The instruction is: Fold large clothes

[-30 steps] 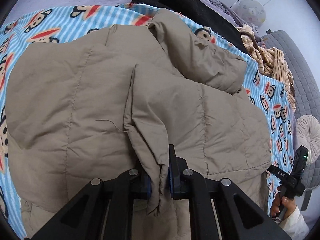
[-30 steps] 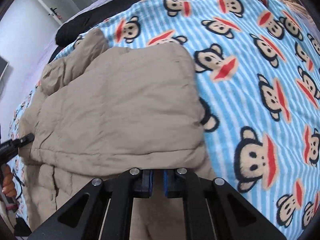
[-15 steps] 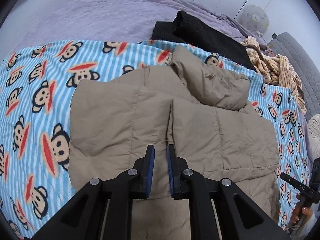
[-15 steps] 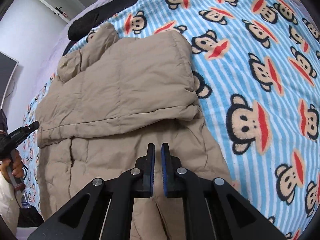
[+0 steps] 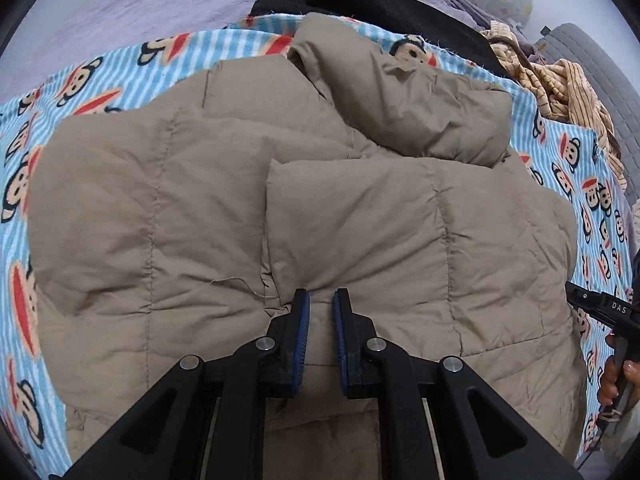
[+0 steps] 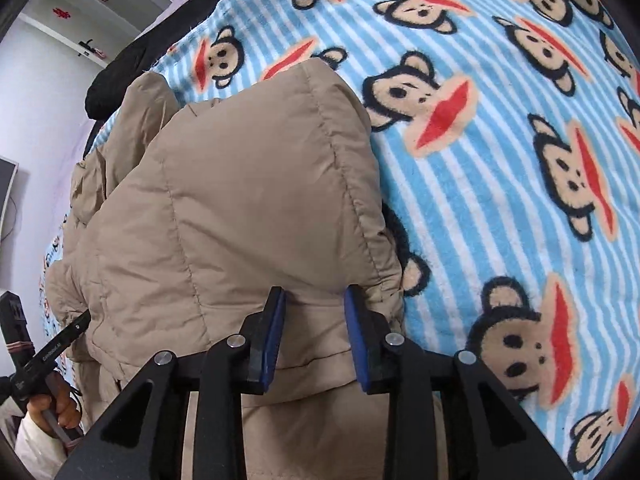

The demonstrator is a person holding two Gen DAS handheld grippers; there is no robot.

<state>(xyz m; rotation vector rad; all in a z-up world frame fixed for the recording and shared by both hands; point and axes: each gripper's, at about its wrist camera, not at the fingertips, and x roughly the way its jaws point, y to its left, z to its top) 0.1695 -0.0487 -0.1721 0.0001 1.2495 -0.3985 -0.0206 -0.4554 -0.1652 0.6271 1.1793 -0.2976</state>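
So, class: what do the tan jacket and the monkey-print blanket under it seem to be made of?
Tan jacket: probably matte woven nylon or polyester shell with padding; stitched quilt lines, puffy panels, fine creases. Monkey-print blanket: likely plush fleece; fuzzy nap, soft-edged print.

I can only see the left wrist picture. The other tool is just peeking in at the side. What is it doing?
Observer: The right tool sits over the folded edge of the beige quilted puffer jacket. Its jaws are opening, and the blue pads are not pressing the fabric that lies between them.
Operator: Can you see my left tool from over there?
Observer: Yes. The left tool pokes in beside the jacket's far side, and a hand in a white sleeve is gripping its handle.
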